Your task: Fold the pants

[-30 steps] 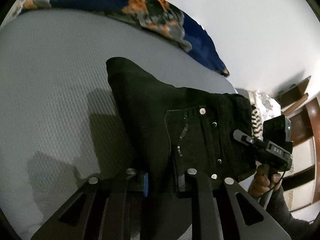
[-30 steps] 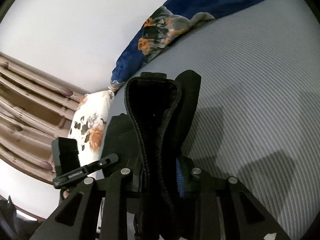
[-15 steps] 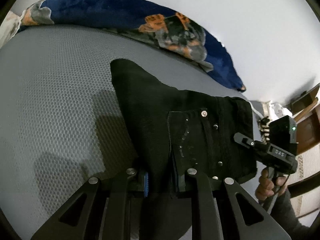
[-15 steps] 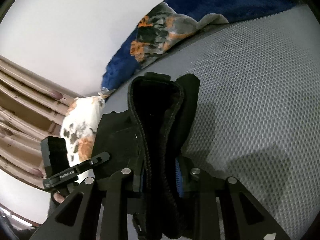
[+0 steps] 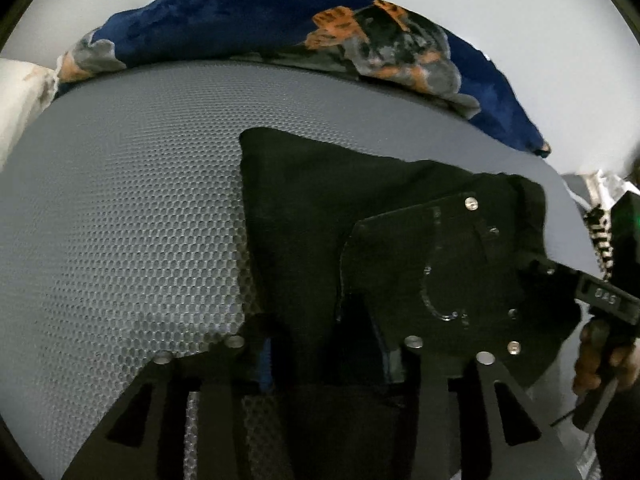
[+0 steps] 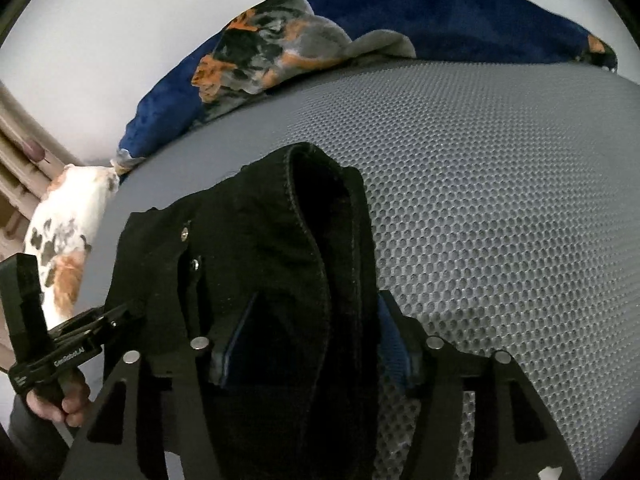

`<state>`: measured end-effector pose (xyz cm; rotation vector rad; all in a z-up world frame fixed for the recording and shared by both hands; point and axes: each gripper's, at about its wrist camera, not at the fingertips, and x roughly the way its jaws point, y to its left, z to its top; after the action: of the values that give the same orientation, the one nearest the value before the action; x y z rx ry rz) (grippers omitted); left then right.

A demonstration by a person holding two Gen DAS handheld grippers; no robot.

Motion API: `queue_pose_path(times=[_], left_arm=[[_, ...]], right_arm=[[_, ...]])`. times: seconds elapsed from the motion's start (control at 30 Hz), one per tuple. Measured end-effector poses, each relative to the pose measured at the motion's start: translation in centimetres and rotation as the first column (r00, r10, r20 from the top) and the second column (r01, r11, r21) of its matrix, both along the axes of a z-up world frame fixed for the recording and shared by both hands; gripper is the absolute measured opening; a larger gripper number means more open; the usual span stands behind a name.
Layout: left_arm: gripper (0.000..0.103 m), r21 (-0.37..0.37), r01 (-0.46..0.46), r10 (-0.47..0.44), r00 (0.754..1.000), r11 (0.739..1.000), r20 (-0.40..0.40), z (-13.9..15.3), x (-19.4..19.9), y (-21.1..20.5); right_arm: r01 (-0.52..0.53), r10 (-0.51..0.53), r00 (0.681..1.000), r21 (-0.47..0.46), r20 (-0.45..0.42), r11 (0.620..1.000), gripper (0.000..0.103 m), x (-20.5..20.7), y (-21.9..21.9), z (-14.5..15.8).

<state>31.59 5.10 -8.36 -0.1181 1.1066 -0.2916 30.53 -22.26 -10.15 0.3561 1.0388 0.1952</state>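
Two views show one pair of black pants (image 5: 360,248) lying on a grey honeycomb-textured bed (image 5: 132,216).

Left wrist view: the left tongs (image 5: 332,356) fill the bottom, at six o'clock. Their jaws are opening, spread partway, with a fold of the black cloth between them; the blue pads stand a little clear of the cloth rather than pinching it. The pants spread from centre toward three o'clock, with the riveted pocket and fly buttons facing up. At three to four o'clock the right tongs (image 5: 536,268) reach in at the waistband edge, carried by a hand (image 5: 600,364). A blue blanket (image 5: 248,28) with orange and grey patches lies along the far edge of the bed, from ten to two o'clock.

Right wrist view: the right tongs (image 6: 316,344) sit at six o'clock, jaws opening and spread wide. The thick folded waistband runs up between the blue pads (image 6: 236,336) toward twelve o'clock; a gap shows beside each pad, so the cloth lies loose between them. At eight o'clock the left tongs (image 6: 120,316) touch the pants' near edge, with the left hand (image 6: 60,400) gripping the handle below. A white patterned pillow (image 6: 68,236) is at nine o'clock, off the bed's edge.
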Motion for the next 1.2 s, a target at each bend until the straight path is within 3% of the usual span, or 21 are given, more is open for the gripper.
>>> queue_pose_path(times=[0.17,0.33,0.57,0.77,0.97,1.2], left_arm=[[0.058,0.093,-0.019,0.016,0.999,0.995,0.032,0.5,-0.7,-0.5],[0.058,0.208,-0.010,-0.003,0.998,0.978,0.066,1.7,-2.5,-1.2],[0.059,0.236,-0.077,0.059,0.995,0.969,0.083,3.7,-6.7,-0.5],[0.059,0.264,-0.118,0.093,0.990,0.957,0.103,5.4,-11.4,-0.5],[0.059,0.232,-0.182,0.159,0.981,0.956,0.112,6.5,-15.3,-0.2],[0.059,0.229,-0.191,0.165,0.978,0.955,0.126,6.9,-18.7,-0.7]], right_arm=[[0.028,-0.028,1.000,-0.054,0.001,0.998,0.064,-0.1,0.6,0.3],[0.046,-0.047,0.999,-0.080,-0.008,0.996,0.065,-1.3,1.0,0.8],[0.085,-0.076,0.995,-0.155,0.058,0.984,0.065,-5.7,1.6,3.1],[0.072,-0.042,0.990,-0.223,0.138,0.972,0.065,-10.0,3.4,5.8],[0.041,-0.005,0.988,-0.236,0.152,0.971,0.068,-14.1,5.5,7.0],[0.023,0.024,0.985,-0.266,0.170,0.964,0.071,-17.5,7.8,7.8]])
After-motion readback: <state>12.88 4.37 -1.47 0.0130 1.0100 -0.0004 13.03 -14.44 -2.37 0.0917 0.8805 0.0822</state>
